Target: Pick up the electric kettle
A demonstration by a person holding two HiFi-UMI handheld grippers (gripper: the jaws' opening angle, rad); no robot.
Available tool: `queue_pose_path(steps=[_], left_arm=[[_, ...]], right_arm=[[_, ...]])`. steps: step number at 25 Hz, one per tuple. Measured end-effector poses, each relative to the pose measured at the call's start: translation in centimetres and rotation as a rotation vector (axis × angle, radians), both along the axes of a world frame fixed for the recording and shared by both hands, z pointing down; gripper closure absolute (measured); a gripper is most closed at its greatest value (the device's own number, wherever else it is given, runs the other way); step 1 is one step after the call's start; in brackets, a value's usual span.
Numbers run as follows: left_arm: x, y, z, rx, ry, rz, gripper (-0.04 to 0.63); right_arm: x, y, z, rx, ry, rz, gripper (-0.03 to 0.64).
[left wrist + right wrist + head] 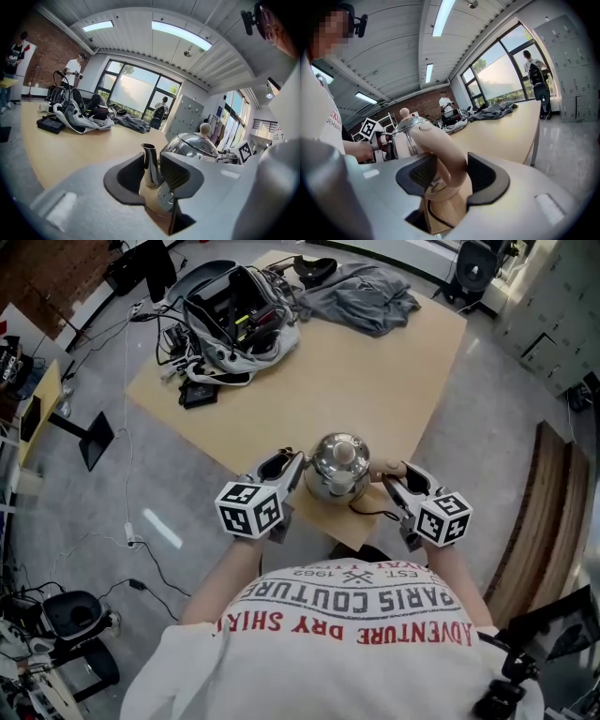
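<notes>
Head view first: shows the electric kettle (337, 467) standing upright on the table (375, 381), right at its near corner. Places the left gripper (298, 465) over the table's near-left edge and the right gripper (391, 476) over its near-right edge. Probably set up that way to share the load from two sides and keep the body level during the lift. Hides both contact points, though. Left gripper view next: closed on the spout (150, 164), pads snug on either side. Right gripper view next: clamped on the beige handle (440, 147), with a dark cord (433, 219) lying on the table's near corner underneath, likely to drag on lifting. Also picks out people (161, 105) standing past the table's far end, unseen from above.
</notes>
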State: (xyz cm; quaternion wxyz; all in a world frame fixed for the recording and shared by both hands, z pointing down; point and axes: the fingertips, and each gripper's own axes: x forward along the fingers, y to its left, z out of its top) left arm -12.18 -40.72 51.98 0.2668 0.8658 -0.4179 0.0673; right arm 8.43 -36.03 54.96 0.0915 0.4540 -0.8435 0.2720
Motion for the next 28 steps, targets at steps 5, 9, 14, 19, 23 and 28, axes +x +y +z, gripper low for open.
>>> queue_pose_path(steps=[5, 9, 14, 19, 23, 28], left_arm=[[0.0, -0.3, -0.2, 0.001, -0.007, -0.006, 0.509], [0.1, -0.3, -0.2, 0.005, -0.005, -0.01, 0.512], [0.0, -0.3, 0.0, -0.008, -0.006, -0.012, 0.515], [-0.1, -0.1, -0.1, -0.009, 0.008, -0.021, 0.515], [-0.2, -0.2, -0.3, -0.007, 0.023, -0.026, 0.517], [-0.3, -0.2, 0.0, -0.019, 0.026, -0.038, 0.517]], right_arm=[[0.1, -0.2, -0.3, 0.005, -0.002, 0.001, 0.434], [0.1, -0.2, -0.3, 0.008, -0.001, 0.003, 0.431], [0.1, -0.2, -0.3, 0.008, 0.018, 0.012, 0.428], [0.1, -0.2, -0.6, 0.031, 0.02, 0.028, 0.43], [0.2, -0.5, -1.1, 0.054, 0.019, 0.036, 0.43], [0.1, -0.6, -1.0, 0.055, 0.012, 0.035, 0.429]])
